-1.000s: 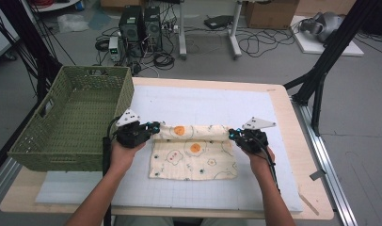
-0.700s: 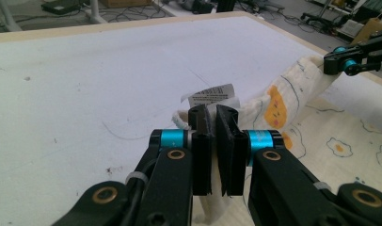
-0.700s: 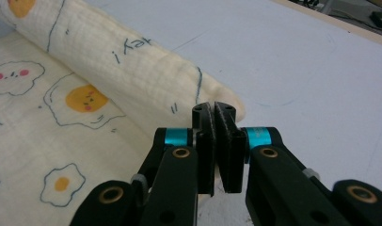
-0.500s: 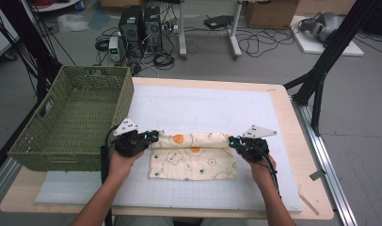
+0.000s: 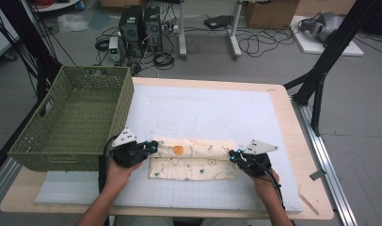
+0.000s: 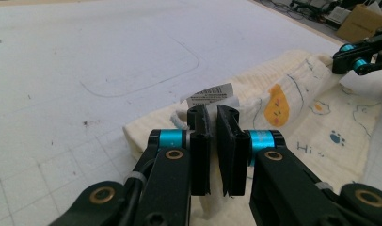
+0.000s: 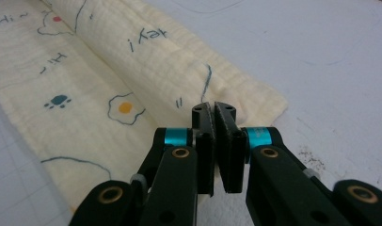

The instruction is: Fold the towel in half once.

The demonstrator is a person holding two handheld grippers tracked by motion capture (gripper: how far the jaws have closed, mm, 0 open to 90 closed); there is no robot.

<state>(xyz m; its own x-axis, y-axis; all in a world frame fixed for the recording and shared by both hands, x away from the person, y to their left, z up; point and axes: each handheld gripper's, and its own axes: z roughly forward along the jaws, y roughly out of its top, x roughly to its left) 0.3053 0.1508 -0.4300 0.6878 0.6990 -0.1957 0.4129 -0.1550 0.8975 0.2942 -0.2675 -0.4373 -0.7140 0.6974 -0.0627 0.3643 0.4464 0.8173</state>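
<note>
White mat [image 5: 198, 113] covers bench, green basket [image 5: 76, 122] left. My left fingers [image 6: 212, 123] and right fingers [image 7: 214, 117] pinched shut on folded cloth [image 5: 194, 160] ends.

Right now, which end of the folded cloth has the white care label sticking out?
The end at the left gripper: the white care label juts from the cream printed cloth just beyond its jaws. The end at the right gripper shows plain folded fabric.

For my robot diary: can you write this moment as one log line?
work: folding cloth | left gripper: shut on cloth's left end | right gripper: shut on right end | basket: left of cloth
</note>
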